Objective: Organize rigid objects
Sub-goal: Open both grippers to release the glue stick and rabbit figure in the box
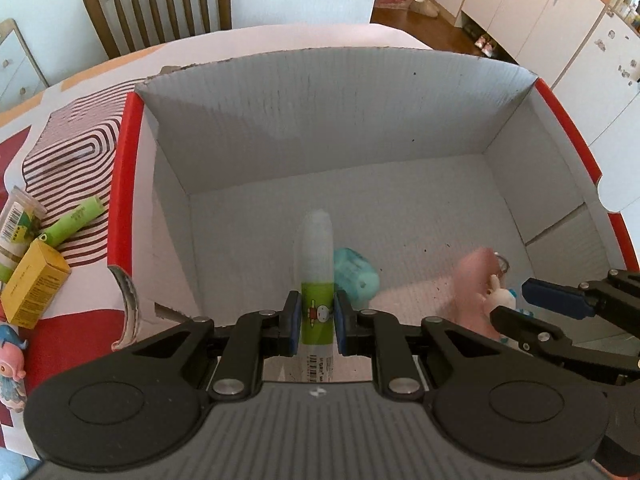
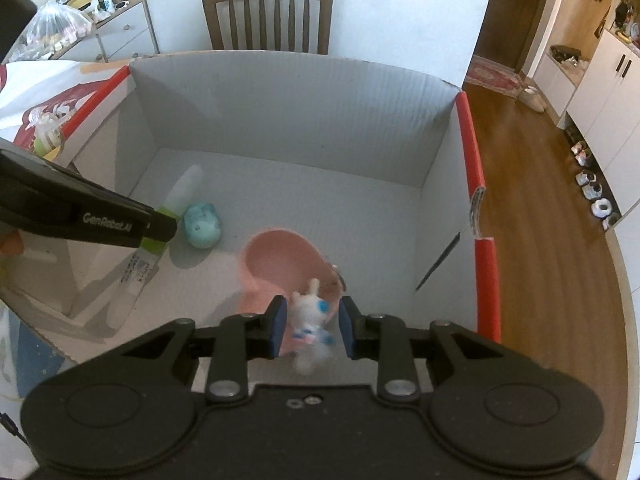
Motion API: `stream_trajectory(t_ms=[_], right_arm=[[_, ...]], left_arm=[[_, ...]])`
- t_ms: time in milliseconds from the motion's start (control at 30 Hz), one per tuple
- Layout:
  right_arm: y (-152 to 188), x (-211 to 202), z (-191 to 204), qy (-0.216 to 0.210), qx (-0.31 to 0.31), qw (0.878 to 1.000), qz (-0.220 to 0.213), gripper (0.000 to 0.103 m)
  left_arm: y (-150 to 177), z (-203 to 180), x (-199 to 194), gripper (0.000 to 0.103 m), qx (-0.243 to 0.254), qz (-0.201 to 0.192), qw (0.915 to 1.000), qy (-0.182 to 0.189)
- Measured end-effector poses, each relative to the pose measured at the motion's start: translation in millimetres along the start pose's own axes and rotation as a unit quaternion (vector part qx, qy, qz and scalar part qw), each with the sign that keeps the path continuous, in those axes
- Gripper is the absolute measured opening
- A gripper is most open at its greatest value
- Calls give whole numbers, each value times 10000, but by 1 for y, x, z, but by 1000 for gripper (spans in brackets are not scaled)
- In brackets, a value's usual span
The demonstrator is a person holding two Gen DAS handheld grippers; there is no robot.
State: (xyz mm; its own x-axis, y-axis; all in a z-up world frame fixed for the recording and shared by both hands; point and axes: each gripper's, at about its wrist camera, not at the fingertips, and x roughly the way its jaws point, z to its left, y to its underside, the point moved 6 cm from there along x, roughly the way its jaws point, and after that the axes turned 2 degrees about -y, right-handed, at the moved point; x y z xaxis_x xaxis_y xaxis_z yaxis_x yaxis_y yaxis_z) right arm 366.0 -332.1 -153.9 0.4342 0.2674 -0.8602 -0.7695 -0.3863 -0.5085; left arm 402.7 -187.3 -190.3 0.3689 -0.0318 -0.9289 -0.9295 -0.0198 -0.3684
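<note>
A white corrugated box (image 1: 320,120) with red rims takes up both views. My left gripper (image 1: 316,316) is shut on a tube (image 1: 318,240) with a green label and clear cap, held inside the box near its left wall (image 2: 96,184). A teal toy (image 1: 356,276) lies on the box floor just beyond the tube. My right gripper (image 2: 313,325) hangs over a pink cup (image 2: 280,264) lying in the box. A small white rabbit figure (image 2: 310,320), blurred, is between its blue pads, with slim gaps on both sides. The pads do not press it.
Left of the box on the patterned cloth lie a green tube (image 1: 74,222), a yellow carton (image 1: 34,284), another tube (image 1: 16,232) and a pink-and-blue figurine (image 1: 12,364). A wooden chair (image 2: 268,16) stands behind the table. Wood floor (image 2: 540,200) lies beyond the right edge.
</note>
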Motion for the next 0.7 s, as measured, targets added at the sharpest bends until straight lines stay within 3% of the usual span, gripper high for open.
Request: stream_trajectory(t_ms=[333,700], right_arm=[[0,-12,0,-100,54,9999,-79,39],[-1,-38,6,-179,141,9992,-324,48]], left_arm=[[-1,6,-16,17,-76,-195,9996,196],[3,5,-60,17,-33,-804,9962,327]])
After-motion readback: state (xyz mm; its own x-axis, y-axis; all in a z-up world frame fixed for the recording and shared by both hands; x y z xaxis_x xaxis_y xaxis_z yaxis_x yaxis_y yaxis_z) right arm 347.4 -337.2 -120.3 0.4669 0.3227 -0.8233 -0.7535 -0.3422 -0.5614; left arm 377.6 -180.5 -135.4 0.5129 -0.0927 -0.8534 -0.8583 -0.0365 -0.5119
